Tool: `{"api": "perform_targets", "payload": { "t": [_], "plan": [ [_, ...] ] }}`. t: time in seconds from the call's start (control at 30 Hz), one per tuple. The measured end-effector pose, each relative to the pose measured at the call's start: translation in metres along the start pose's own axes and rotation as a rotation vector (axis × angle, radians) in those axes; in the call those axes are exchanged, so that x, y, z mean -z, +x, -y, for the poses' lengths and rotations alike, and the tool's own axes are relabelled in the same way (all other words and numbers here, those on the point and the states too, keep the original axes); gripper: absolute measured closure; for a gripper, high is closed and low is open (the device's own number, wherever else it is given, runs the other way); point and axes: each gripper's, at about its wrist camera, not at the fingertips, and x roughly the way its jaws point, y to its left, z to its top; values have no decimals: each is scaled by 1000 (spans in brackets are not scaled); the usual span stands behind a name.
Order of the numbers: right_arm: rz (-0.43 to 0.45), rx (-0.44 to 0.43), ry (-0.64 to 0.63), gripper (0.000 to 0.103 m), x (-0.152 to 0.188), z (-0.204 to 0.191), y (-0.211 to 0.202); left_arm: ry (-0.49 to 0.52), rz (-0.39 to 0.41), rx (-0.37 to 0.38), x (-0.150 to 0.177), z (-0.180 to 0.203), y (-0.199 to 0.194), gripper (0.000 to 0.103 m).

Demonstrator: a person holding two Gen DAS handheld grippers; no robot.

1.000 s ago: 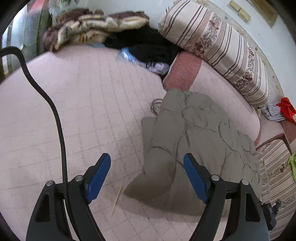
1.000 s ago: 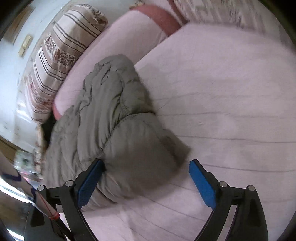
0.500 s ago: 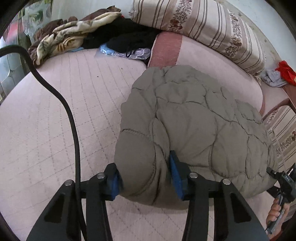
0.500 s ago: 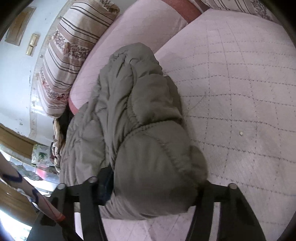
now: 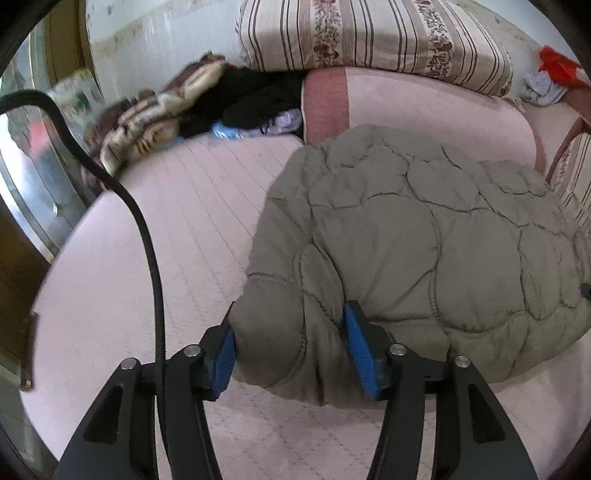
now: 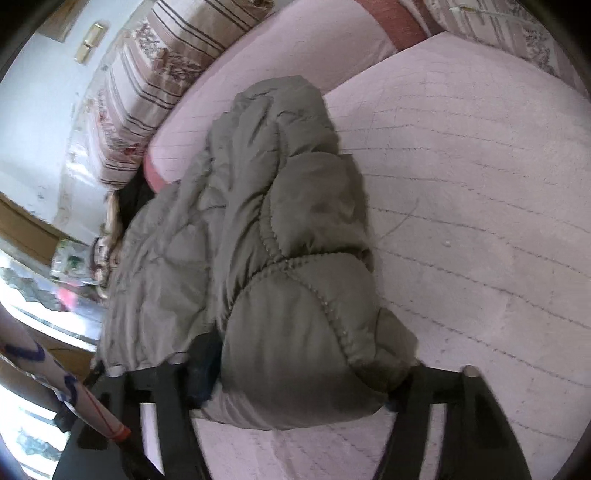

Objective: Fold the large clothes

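Found open pink quilted mattress [image 5: 177, 236] leftward; blocked behind by striped floral cushion [image 5: 369, 33] and rumpled brown-cream blanket [image 5: 147, 122].

place: home living room | evidence: pink quilted sofa [image 5: 192, 206], striped cushion [image 5: 369, 37], blanket pile [image 5: 147, 122]

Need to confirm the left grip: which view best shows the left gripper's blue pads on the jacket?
Left wrist view: the left gripper has both blue pads visibly squeezing a fold of the grey quilted jacket. The right wrist view shows the jacket, not that gripper.
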Motion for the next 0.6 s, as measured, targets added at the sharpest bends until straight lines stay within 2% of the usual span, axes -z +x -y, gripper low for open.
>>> {"api": "perform_targets", "payload": {
  "t": [0.07,0.17,0.2,0.33,0.53,0.6],
  "plan": [
    [7,27,7,16,-1,0,-1,8,19,-28,-1,0,-6,46],
    [20,62,6,11,0,1,-5,49,88,-129,-1,2,-19,41],
    [26,72,9,10,0,2,-6,57,96,-133,-1,3,-21,40],
    [54,114,22,8,4,5,-16,54,95,-94,0,0,-26,39],
    [152,222,-2,3,8,4,-41,14,59,-51,0,-6,-23,39],
    [163,224,11,3,8,8,-45,4,56,-45,-1,-7,-23,39]
  ]
}}
